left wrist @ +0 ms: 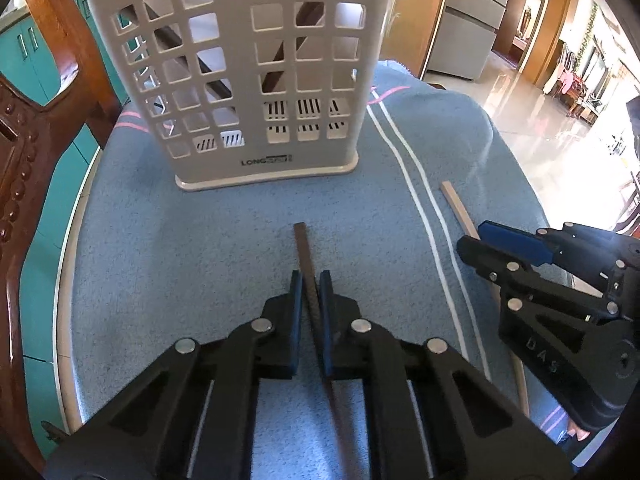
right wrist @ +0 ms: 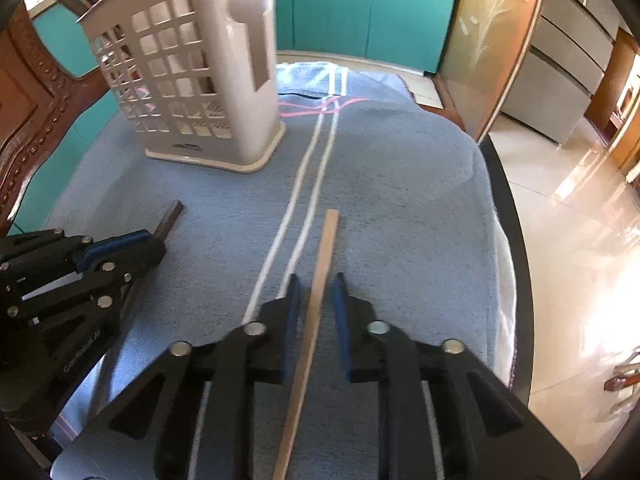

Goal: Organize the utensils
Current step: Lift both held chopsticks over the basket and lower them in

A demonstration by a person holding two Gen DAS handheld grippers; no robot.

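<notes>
Two chopsticks lie on the blue towel (left wrist: 200, 248) — one dark (left wrist: 303, 248), one pale wood (right wrist: 326, 248). One white slotted utensil holder (left wrist: 248, 80) stands upright at 12 o'clock from the left gripper (left wrist: 311, 280), with nothing between it and the dark chopstick's tip; dark sticks already lean inside it. The left gripper's jaws are narrow, pressed on the dark chopstick. At its 3 o'clock the right gripper (right wrist: 316, 284) has its jaws drawn close around the pale chopstick, gripping it — the holder sits at its 11 o'clock. Two white stripes (right wrist: 304, 184) run along the towel between the chopsticks. Beyond stand a carved wooden chair (left wrist: 24, 184), teal cabinets (right wrist: 360, 8) and a glossy tiled floor (left wrist: 540, 120).
</notes>
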